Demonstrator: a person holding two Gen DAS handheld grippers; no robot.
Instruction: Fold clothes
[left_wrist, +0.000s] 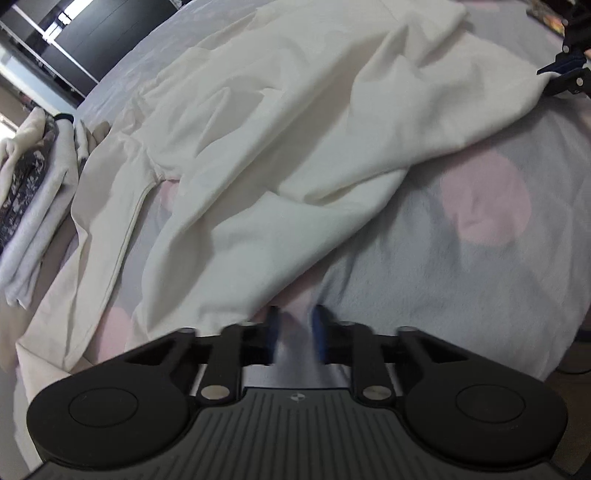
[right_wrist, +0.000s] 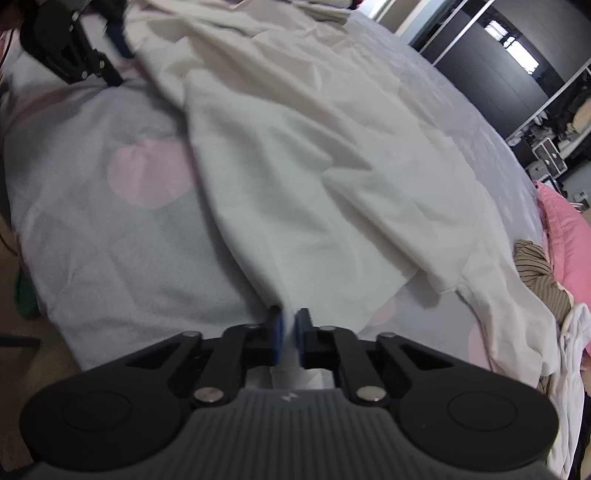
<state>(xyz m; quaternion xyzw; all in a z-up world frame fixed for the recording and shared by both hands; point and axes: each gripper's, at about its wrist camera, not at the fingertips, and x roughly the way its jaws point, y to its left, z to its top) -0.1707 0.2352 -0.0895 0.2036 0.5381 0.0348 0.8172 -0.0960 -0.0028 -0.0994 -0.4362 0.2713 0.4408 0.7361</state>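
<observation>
Right gripper pinching cream garment, left gripper likewise

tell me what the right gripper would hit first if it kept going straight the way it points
The right gripper is already shut on the white garment; straight ahead lies more of that cloth, spread over the bedspread. Depth is hard to judge.

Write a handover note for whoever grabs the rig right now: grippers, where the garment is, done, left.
Left gripper: shut on the near hem of the white garment.
Right gripper: shut on the hem's other corner.
The garment lies rumpled across the grey bedspread with pink dots.
Folded clothes are stacked at the left edge of the bed; unsorted clothes are piled at the right edge.
Done: both corners gripped.
Left: probably lift, spread flat, fold, stack.
</observation>
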